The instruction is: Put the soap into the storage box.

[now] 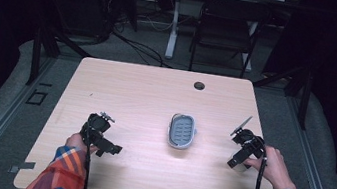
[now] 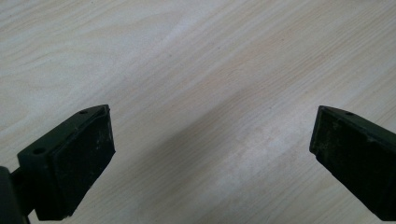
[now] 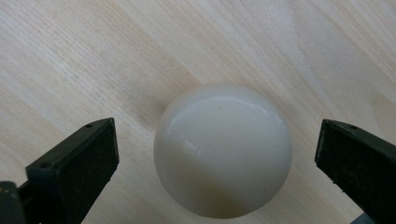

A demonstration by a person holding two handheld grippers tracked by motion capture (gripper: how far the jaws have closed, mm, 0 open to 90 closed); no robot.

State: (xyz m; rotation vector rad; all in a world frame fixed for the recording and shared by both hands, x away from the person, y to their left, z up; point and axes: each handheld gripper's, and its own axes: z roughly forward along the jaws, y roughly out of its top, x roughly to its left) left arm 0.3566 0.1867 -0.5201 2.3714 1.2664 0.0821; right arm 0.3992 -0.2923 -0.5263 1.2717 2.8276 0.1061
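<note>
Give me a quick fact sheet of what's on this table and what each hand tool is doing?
Surface: pale wood-grain table
Centre item: grey oval plastic soap dish, ridged inside, nothing in it
Other item: smooth cream-white rounded soap bar, lying on the table
Left tool: jaws apart, bare wood between them
Right tool: jaws apart on either side of the soap bar, not touching it
</note>
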